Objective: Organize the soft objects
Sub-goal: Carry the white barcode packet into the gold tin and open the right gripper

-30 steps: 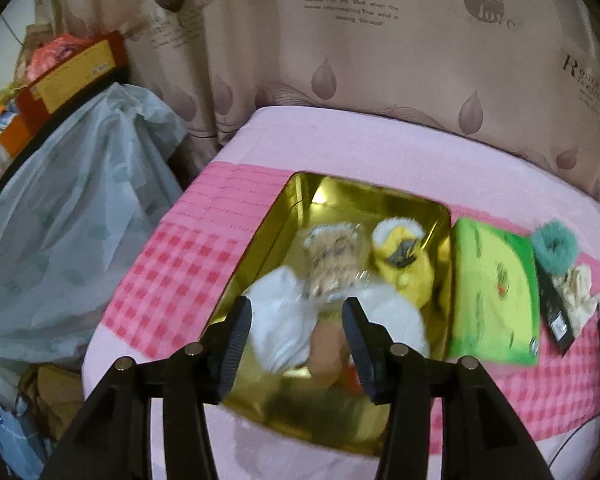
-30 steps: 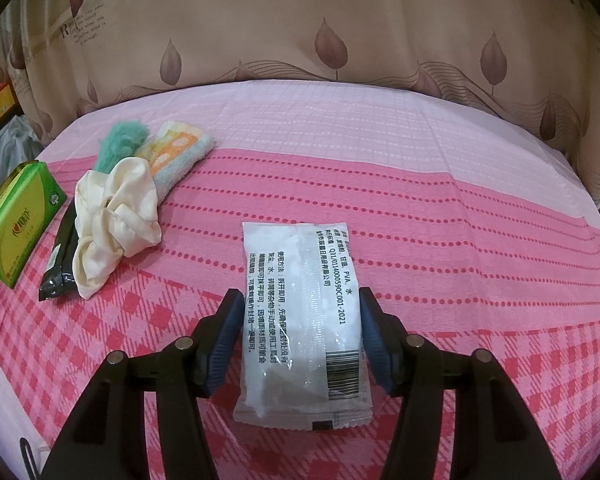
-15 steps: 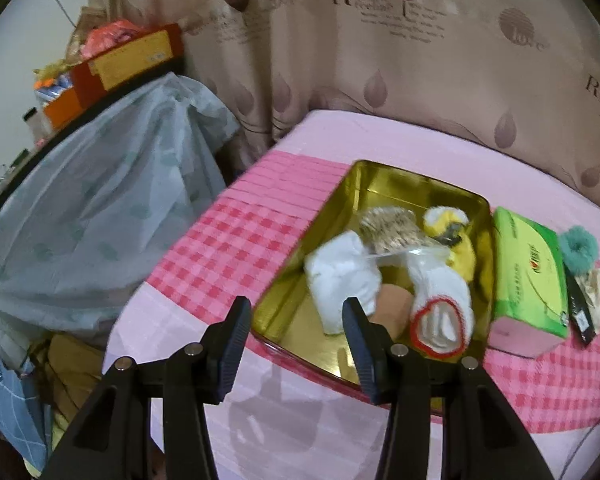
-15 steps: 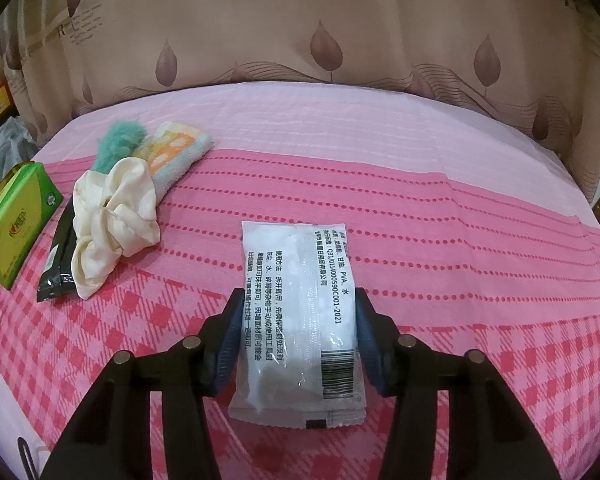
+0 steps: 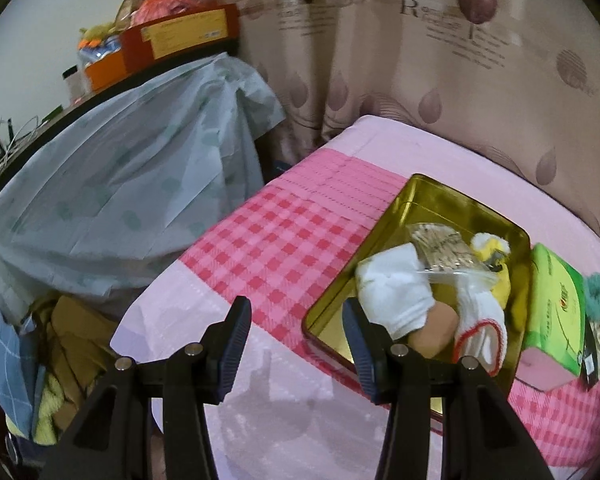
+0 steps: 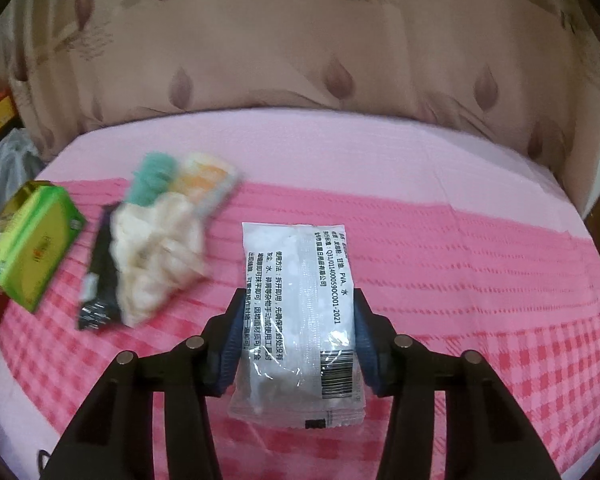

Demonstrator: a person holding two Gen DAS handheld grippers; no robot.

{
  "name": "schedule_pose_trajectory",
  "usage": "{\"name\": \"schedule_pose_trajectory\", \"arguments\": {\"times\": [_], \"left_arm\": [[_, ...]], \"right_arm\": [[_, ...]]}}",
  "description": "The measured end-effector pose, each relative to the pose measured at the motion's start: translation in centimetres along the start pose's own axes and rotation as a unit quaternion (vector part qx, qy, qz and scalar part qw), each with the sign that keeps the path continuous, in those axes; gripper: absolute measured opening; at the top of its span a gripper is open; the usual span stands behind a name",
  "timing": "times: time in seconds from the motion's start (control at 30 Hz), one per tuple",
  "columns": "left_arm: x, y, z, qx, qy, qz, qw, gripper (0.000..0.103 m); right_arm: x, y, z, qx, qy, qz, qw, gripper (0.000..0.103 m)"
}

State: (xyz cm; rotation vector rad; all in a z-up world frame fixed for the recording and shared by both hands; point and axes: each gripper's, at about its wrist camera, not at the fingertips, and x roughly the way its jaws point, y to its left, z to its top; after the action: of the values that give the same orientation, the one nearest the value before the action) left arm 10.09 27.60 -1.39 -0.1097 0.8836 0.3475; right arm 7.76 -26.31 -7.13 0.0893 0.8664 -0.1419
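A bench (image 6: 440,240) covered in a pink checked cloth stands before a brown leaf-print curtain (image 6: 300,60); off its left end, a pale plastic sheet (image 5: 112,200) drapes over furniture. The right gripper (image 6: 298,344) is closed on a white packet (image 6: 300,312), its pads pressing both long edges. The left gripper (image 5: 296,344) hangs open and empty above the bench edge, just beside a gold tin (image 5: 432,204) holding a white sock (image 5: 396,292) and other soft things.
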Motion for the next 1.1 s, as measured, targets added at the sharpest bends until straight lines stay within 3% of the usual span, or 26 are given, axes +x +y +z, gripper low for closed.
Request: {"name": "schedule_pose_trajectory", "arguments": {"times": [0.37, 0.77, 1.1], "left_arm": [[0.2, 1.1, 0.1, -0.027, 0.009, 0.008, 0.9996, 0.048], [0.5, 2.5, 0.4, -0.059, 0.015, 0.009, 0.9981, 0.048], [0.7, 2.8, 0.4, -0.063, 0.009, 0.014, 0.9979, 0.048]], "right_arm": [[-4.1, 10.6, 3.6, -0.079, -0.042, 0.079, 0.993, 0.045], [-5.6, 27.0, 4.1, -0.194, -0.048, 0.19, 0.961, 0.045], [-4.1, 35.3, 2.8, -0.257, -0.033, 0.225, 0.939, 0.045]]}}
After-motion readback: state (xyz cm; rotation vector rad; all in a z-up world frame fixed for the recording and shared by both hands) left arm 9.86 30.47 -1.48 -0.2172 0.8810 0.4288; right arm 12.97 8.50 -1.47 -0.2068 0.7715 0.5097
